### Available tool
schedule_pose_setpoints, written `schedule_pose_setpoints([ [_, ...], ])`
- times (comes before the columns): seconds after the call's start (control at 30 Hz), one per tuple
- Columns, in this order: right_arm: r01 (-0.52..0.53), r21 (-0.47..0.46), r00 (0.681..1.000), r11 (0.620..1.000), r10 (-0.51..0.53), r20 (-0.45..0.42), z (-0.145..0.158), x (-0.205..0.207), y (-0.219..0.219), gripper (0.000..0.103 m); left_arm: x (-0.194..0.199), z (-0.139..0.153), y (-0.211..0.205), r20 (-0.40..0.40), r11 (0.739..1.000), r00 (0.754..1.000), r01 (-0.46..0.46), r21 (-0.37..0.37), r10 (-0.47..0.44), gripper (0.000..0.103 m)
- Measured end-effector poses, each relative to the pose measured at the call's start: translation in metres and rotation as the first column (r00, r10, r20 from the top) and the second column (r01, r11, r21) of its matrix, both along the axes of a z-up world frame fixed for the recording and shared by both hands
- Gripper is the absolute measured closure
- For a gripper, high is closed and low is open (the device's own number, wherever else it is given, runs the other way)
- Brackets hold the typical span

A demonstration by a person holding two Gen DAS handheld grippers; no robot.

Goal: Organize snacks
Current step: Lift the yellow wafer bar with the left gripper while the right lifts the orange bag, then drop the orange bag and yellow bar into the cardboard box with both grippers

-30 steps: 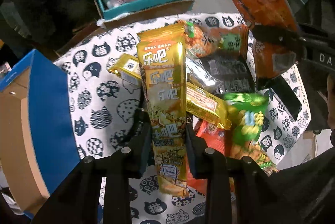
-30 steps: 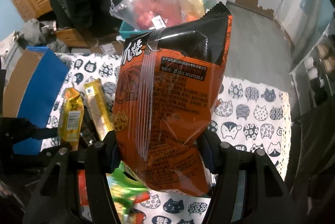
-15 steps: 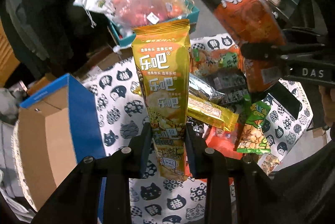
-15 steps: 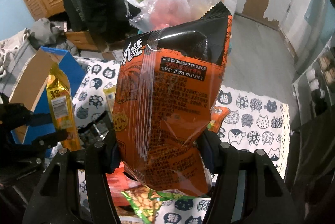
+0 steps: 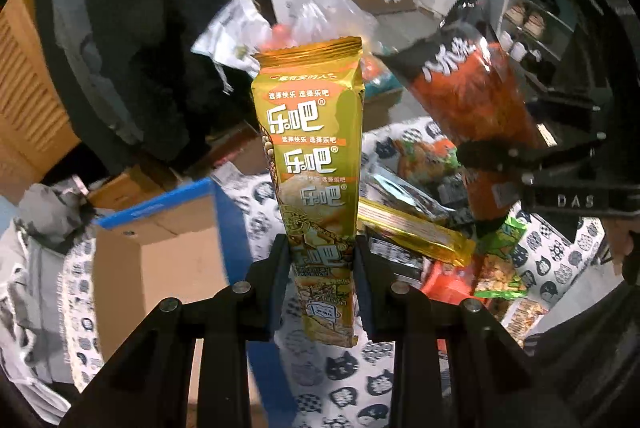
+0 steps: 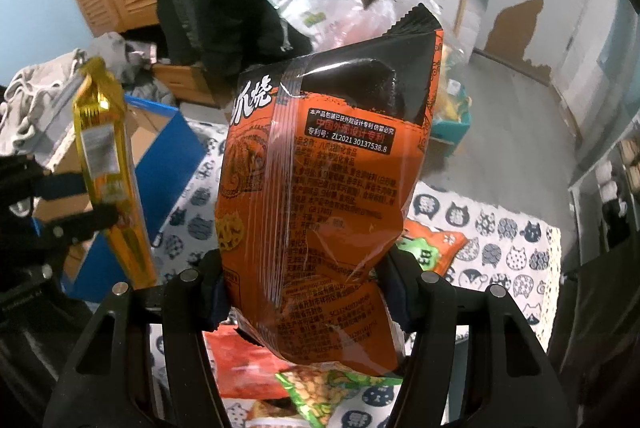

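Tall gold foil snack packet (image 5: 316, 163) stands upright, pinched by the left gripper (image 5: 320, 268). The right gripper (image 6: 304, 288) clamps a puffy orange-and-black plastic snack bag (image 6: 320, 179).

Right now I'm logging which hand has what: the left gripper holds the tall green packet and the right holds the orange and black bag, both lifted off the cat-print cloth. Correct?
One slip: the tall packet in the left gripper is gold, not green, as the left wrist view shows. The right gripper does hold the orange and black bag, and both are off the cat-print cloth.
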State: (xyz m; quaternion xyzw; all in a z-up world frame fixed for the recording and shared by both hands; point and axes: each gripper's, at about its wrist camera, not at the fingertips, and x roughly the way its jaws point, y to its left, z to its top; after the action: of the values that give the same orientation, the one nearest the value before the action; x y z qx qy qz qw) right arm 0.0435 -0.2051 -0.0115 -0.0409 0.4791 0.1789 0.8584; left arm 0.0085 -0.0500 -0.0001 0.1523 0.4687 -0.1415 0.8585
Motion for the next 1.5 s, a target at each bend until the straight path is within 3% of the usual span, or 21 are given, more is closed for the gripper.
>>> schedule_pose_setpoints([
  [0.37,-0.060,0.031,0.998,0.998,0.060,0.022,0.019,-0.001,0.041,0.042,0.004,0.028,0.041,0.063,0.997,0.996,-0.069,-0.020,0.070,0.072],
  [0.83,-0.169,0.060,0.986,0.984,0.169,0.006,0.026,0.003,0.126,0.042,-0.002,0.034,0.101,0.102,0.987,0.982,-0.158,0.002,0.157,0.072],
  [1.1,-0.225,0.071,0.974,0.972,0.227,-0.019,0.021,0.009,0.176,0.042,-0.007,0.018,0.140,0.085,0.978,0.976,-0.206,0.032,0.202,0.072],
  [1.5,-0.282,0.086,0.953,0.956,0.289,-0.091,-0.006,0.024,0.234,0.042,0.000,-0.034,0.200,-0.011,0.949,0.952,-0.305,0.078,0.307,0.072],
])
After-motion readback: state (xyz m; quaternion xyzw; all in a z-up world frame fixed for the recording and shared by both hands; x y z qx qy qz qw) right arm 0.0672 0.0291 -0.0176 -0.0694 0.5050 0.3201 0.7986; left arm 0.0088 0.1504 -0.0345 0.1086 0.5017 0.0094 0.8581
